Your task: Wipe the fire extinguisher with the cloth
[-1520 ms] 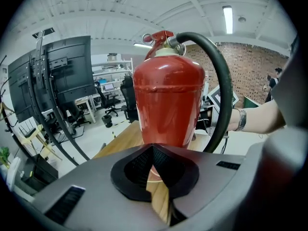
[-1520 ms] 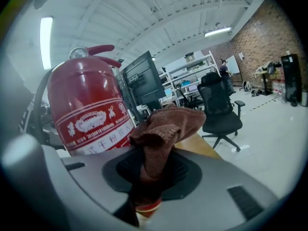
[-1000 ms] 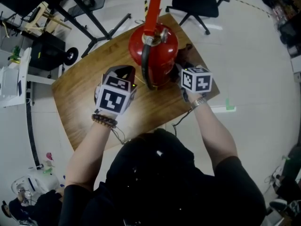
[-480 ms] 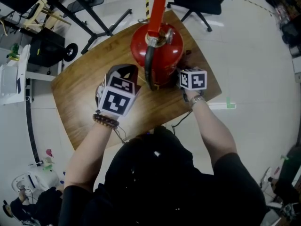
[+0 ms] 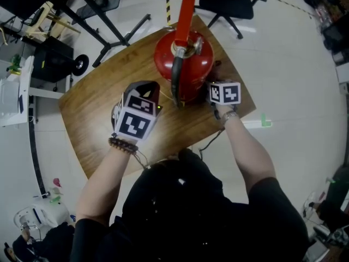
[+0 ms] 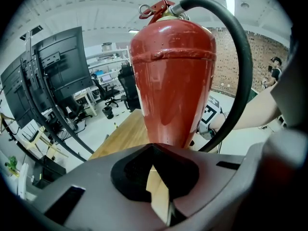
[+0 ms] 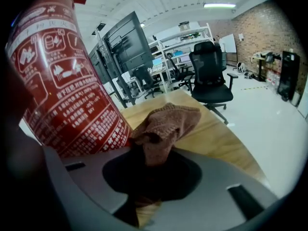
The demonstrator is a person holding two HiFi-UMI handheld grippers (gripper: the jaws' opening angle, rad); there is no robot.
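A red fire extinguisher (image 5: 182,64) stands upright near the far right edge of a wooden table (image 5: 92,119), so its long axis runs straight up. The right gripper (image 7: 144,158), jaws clamped on a bunched brown cloth (image 7: 163,124), sits low at the cylinder's right side near its base. The cylinder lies just to its left, though contact cannot be confirmed, and a wipe would likely travel upward. The left gripper (image 6: 154,150), jaws closed on nothing, faces the cylinder from the near left.
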